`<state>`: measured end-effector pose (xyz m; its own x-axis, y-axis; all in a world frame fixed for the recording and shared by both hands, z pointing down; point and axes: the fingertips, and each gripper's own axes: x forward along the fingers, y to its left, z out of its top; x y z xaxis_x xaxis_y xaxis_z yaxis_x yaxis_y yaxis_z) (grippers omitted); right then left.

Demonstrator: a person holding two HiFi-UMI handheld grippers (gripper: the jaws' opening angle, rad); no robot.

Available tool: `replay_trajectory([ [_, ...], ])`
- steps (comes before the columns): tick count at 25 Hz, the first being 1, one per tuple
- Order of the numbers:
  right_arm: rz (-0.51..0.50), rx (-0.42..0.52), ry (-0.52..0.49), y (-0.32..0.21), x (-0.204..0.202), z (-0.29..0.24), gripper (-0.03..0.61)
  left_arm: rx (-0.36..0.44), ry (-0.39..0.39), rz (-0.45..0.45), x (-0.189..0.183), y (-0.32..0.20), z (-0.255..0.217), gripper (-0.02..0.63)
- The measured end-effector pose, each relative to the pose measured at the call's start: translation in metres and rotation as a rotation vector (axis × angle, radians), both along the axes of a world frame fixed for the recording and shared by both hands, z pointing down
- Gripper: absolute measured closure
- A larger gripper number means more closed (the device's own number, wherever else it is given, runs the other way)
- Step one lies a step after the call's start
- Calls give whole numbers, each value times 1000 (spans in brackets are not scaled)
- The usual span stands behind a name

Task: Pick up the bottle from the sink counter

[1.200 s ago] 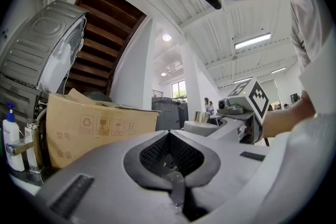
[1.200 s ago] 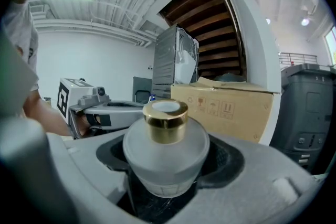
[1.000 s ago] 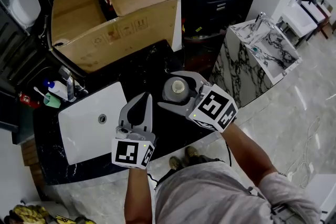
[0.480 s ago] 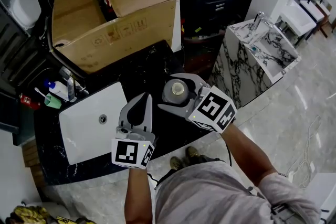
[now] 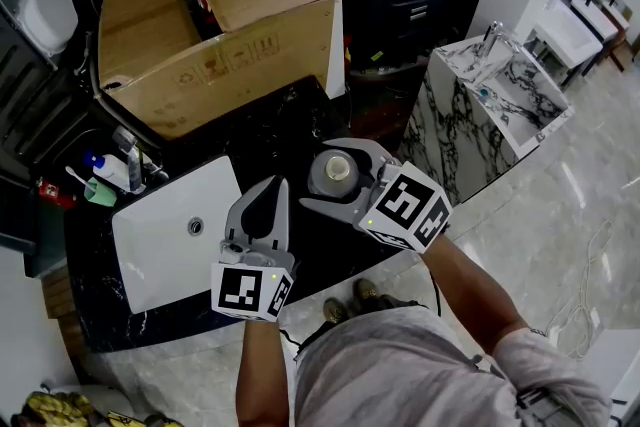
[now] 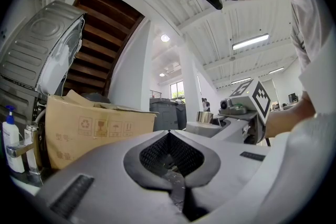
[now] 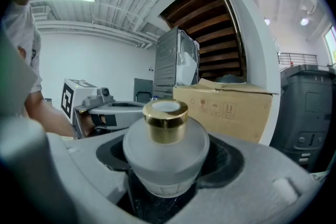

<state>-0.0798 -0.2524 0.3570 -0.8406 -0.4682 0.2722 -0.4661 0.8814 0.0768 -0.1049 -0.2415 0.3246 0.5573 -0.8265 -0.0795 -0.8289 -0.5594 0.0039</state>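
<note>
A frosted grey bottle [image 5: 335, 172] with a gold cap stands between the jaws of my right gripper [image 5: 316, 174], which is shut on it over the black marble sink counter [image 5: 290, 125]. In the right gripper view the bottle [image 7: 166, 149] fills the padded hollow of the jaws, upright, with its cap on top. I cannot tell whether its base touches the counter. My left gripper [image 5: 280, 187] hangs just left of the bottle, shut and holding nothing; its jaws meet in the left gripper view [image 6: 169, 136].
A white sink basin [image 5: 165, 235] lies left of the grippers, with a faucet [image 5: 128, 155], a blue-capped pump bottle [image 5: 105, 170] and a green cup [image 5: 98, 192] behind it. A large cardboard box [image 5: 215, 15] stands at the back. A marble washstand [image 5: 500, 100] is to the right.
</note>
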Motion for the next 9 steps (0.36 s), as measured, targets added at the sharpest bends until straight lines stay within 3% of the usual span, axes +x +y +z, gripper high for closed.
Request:
replay_trajectory([
  [9,-6,-1,2,2,4,0,241,0,-7,5,6,1,0,614],
])
